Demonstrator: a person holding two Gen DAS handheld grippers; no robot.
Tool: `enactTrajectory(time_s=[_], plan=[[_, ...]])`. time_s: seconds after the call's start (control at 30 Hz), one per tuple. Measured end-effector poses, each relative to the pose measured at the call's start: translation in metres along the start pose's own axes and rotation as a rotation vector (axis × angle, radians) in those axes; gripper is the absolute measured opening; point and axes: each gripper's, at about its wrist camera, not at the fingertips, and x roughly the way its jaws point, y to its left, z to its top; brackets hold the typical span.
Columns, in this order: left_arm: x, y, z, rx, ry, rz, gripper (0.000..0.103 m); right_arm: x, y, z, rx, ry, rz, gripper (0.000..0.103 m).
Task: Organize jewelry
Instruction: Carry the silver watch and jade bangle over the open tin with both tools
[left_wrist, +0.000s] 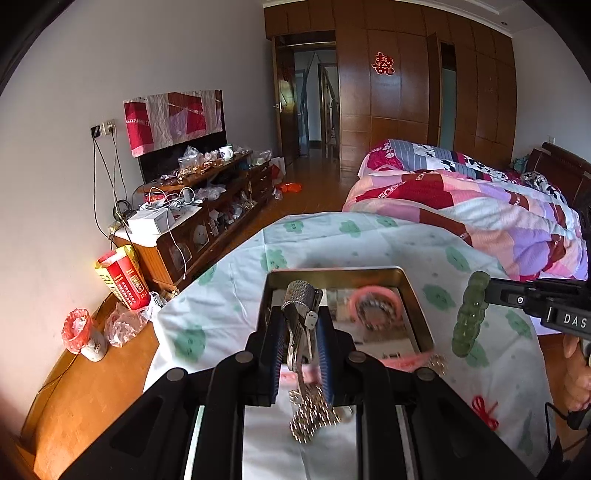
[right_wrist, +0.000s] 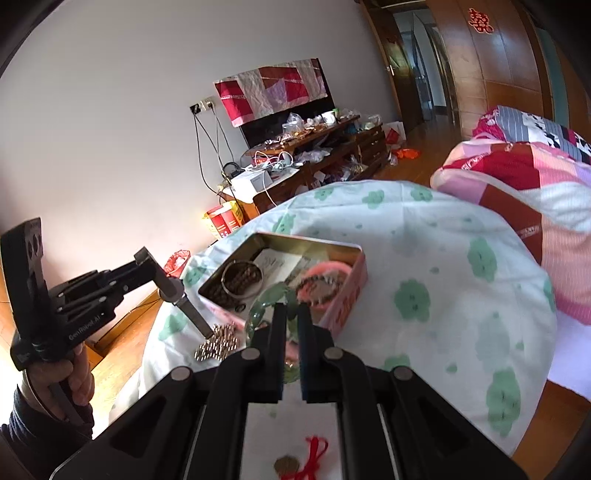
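Two pieces mid-transfer: silver mesh watch (left_wrist: 301, 314) pinched in left gripper (left_wrist: 301, 343) jaws, green bead bracelet (left_wrist: 471, 314) clamped in right gripper (right_wrist: 291, 332), both over the tin box (right_wrist: 354, 288). Already inside: pink bracelet (right_wrist: 325, 275), brown beads (right_wrist: 242, 278). Left on the cloth (right_wrist: 424, 258): red-cord charm (right_wrist: 312, 458). Roughly half done.

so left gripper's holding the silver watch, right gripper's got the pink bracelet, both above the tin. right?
Not quite. The right gripper holds the green bead bracelet, not a pink one; the left wrist view shows it clearly. The pink bracelet already lies in the tin. The left gripper does hold the silver watch.
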Motion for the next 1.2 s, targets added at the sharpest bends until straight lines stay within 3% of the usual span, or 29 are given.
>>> enactTrajectory(time_s=[0.27,0.63,1.2], plan=[[0.025,0.007,0.024,0.016,-0.001,0.013,0.017,0.032,0.0,0.03,-0.038,0.008,-0.037,0.007],[0.023,-0.001,0.061,0.063,-0.05,0.034,0.017,0.064,0.005,0.041,-0.062,0.034,-0.056,0.008],[0.074,-0.01,0.036,0.078,0.058,0.047,0.017,0.099,-0.004,0.033,-0.05,0.109,-0.101,0.008]])
